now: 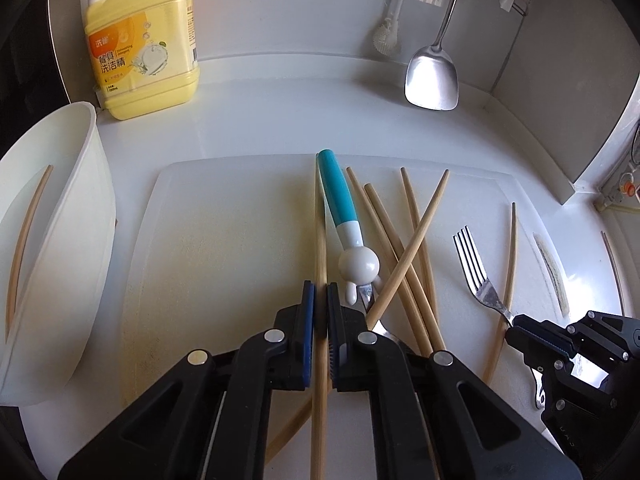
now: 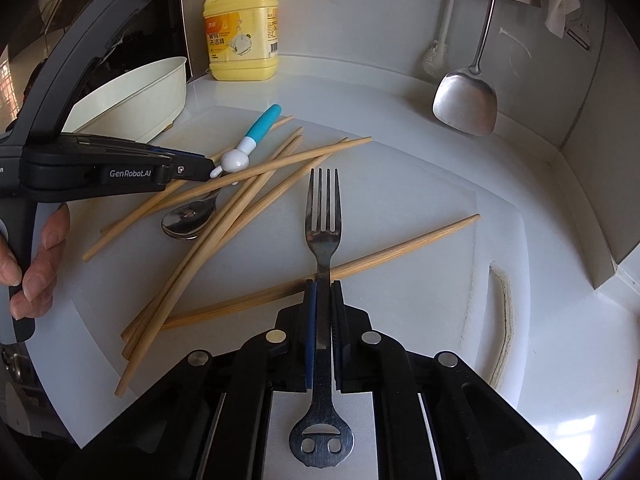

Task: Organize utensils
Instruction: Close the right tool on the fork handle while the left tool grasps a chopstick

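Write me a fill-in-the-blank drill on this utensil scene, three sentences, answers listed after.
1. The left tool is shut on a bamboo ____.
2. The right tool is shut on the handle of the metal ____.
3. The spoon with the blue handle lies among the chopsticks on the white cutting ____.

Missing words: chopstick; fork; board

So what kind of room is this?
Probably a kitchen: a yellow dish soap bottle stands on the white counter, a metal spatula hangs by the wall, and chopsticks lie scattered on a cutting board.
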